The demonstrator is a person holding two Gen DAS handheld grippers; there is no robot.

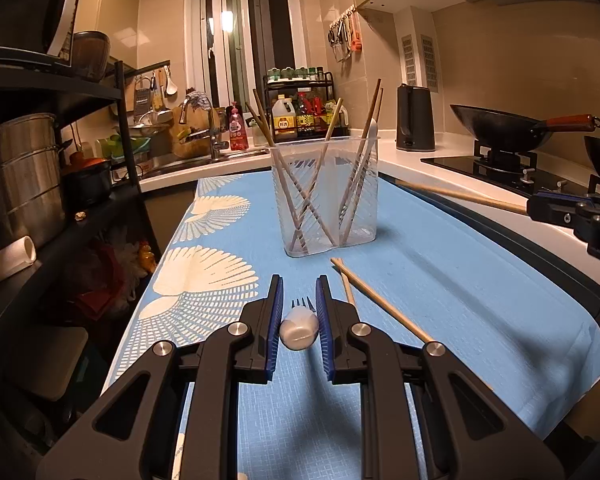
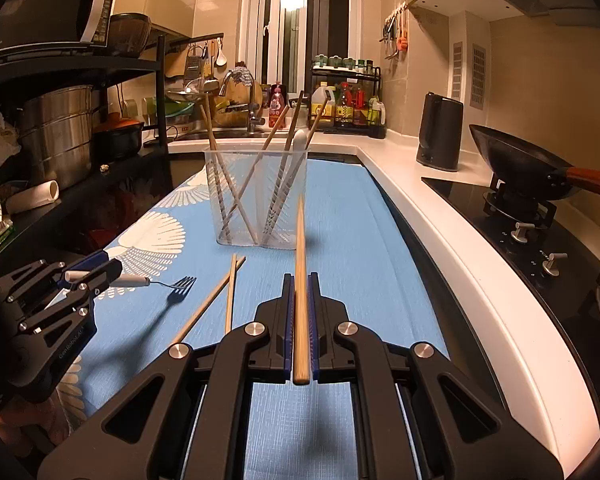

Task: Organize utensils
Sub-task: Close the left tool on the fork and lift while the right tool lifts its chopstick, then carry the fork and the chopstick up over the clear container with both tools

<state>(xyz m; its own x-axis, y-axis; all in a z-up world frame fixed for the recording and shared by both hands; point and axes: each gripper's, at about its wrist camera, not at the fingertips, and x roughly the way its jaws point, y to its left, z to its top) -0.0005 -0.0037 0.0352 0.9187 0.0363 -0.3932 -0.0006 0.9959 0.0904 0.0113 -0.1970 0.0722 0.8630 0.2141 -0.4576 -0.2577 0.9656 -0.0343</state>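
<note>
A blue cloth (image 2: 360,220) covered the counter. A clear holder (image 2: 256,196) of chopsticks stood at twelve o'clock. The right gripper (image 2: 300,280) clamped one chopstick (image 2: 300,280); the left gripper (image 1: 299,292) pinched a white-handled fork (image 1: 300,327), tines ahead.

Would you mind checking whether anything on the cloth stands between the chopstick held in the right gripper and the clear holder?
Nothing visible does. The right gripper holds the chopstick pointing at the clear holder, with only bare blue cloth between. The two loose chopsticks lie off to the left.
</note>
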